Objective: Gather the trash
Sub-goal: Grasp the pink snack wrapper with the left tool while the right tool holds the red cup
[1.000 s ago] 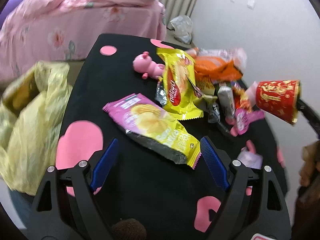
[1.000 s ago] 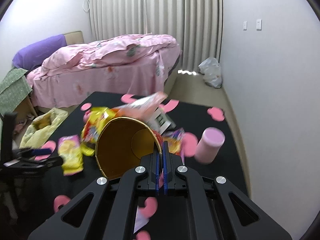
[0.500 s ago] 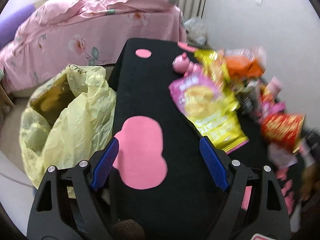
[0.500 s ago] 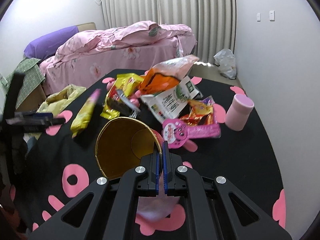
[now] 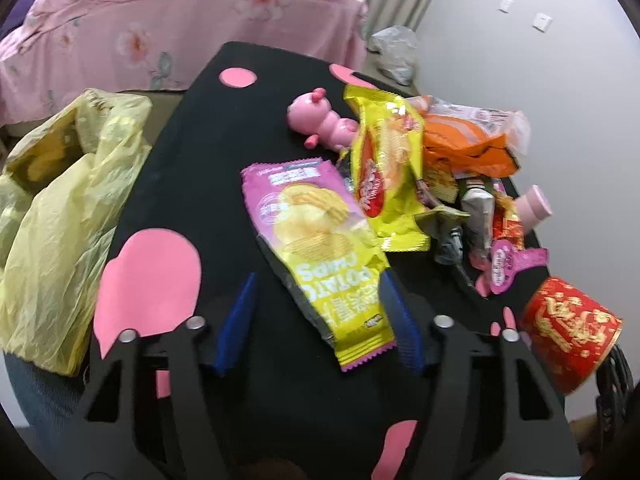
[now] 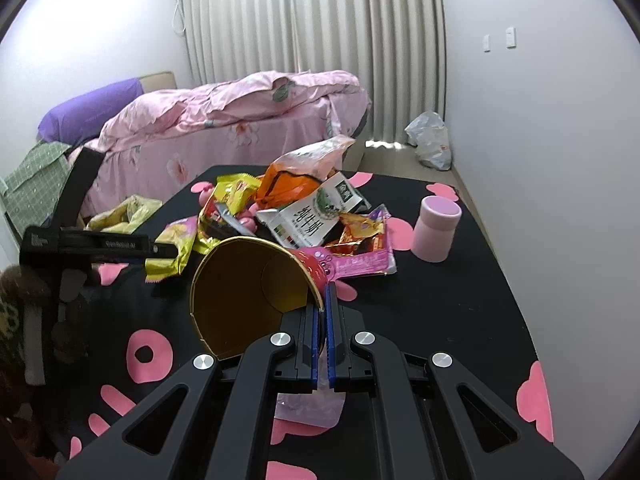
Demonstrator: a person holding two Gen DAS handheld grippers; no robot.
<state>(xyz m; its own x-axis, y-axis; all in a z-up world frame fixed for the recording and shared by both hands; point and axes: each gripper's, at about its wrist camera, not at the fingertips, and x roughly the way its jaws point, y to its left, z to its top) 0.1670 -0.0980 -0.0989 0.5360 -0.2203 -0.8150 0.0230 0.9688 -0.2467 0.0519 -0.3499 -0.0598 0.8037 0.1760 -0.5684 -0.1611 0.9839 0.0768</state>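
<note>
between closing left tongs [image 5: 318,320]: chip bag [image 5: 320,256] end, unpinched.

The left gripper [image 5: 316,316] tilts steeply down over the purple-and-yellow chip bag [image 5: 320,252], its jaws closing with the bag's near end between them. The right gripper [image 6: 320,304] tilts downward, right of that bag, pinching the rim of the red paper cup [image 6: 256,288].

My left hand-held gripper [image 5: 318,320] has swung back from the yellow bag [image 5: 60,208] to the potato chip packet [image 5: 320,248], and its jaws are closing with the packet's near end between them. My right hand-held gripper [image 6: 320,312] has carried the red cup [image 6: 256,280] lower, toward the surface [image 6: 440,300].
</note>
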